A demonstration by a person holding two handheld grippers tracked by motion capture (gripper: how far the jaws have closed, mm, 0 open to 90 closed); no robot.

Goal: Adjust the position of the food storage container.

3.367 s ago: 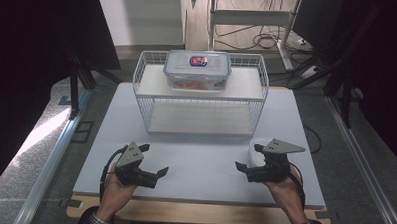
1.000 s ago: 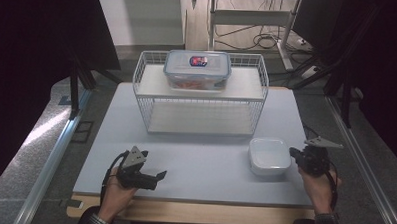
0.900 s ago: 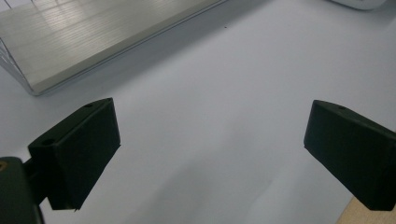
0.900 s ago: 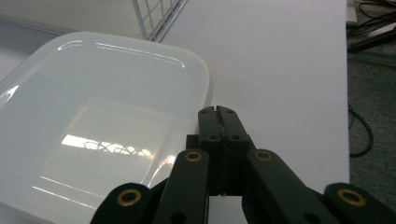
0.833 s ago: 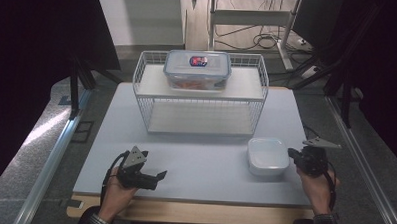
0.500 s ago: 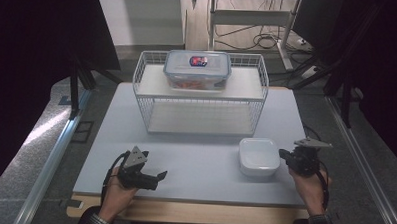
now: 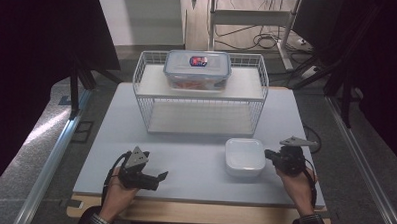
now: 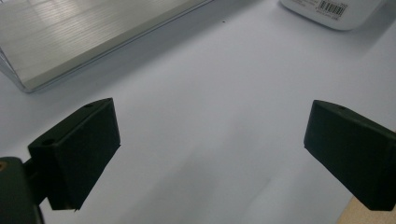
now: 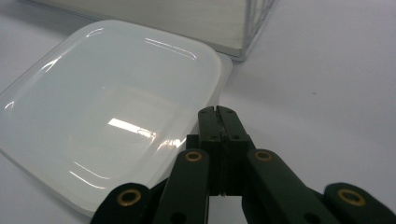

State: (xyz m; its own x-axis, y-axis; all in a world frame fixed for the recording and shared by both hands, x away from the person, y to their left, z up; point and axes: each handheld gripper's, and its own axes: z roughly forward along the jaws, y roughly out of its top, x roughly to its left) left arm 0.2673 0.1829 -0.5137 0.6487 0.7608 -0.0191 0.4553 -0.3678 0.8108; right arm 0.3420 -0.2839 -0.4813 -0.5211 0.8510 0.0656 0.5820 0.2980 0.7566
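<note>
White bench (image 7: 185,161) carries a wire rack (image 7: 199,94) at 12 o'clock, a lidded box (image 7: 197,69) on it. Tub (image 7: 244,156) lies at 4 o'clock; the clenched right gripper (image 7: 269,154) seemingly touches its rim. Left gripper (image 7: 161,177), at 7, is released.

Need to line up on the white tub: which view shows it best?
The right gripper view: the white tub looms close, rim beside the shut right claw. The high view shows it whole but small; the left gripper view catches its barcoded edge.
</note>
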